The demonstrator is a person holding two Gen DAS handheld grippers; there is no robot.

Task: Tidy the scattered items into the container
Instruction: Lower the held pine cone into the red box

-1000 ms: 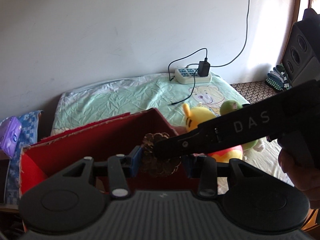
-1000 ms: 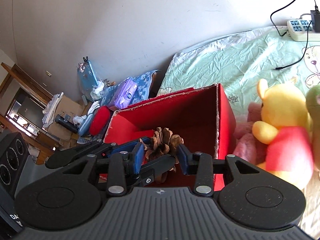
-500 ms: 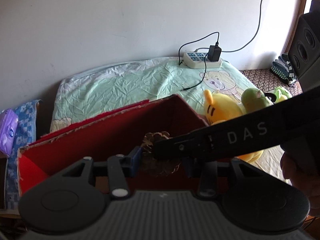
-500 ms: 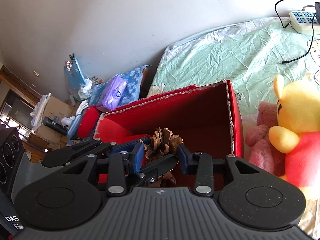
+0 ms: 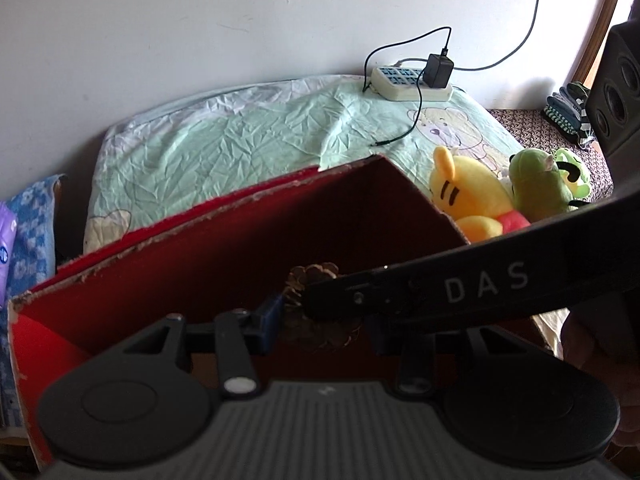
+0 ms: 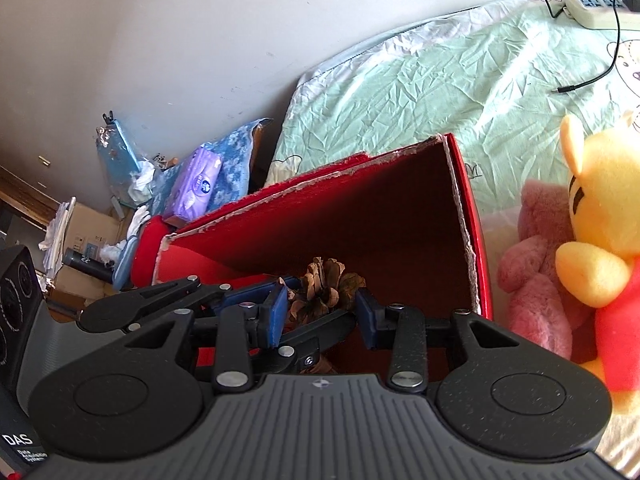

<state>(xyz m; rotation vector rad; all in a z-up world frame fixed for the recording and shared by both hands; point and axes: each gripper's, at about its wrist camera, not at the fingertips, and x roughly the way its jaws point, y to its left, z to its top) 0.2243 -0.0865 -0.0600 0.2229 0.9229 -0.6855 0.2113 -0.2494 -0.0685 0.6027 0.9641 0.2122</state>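
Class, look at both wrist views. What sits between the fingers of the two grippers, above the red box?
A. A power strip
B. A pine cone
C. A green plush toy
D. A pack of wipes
B. The brown, scaly pine cone sits between the blue-padded fingers over the open red box; the left wrist view shows it there too.

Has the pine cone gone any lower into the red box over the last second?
Yes. In the right wrist view the pine cone, between both grippers, now sits well below the red box rim; a second ago it was nearer the rim.
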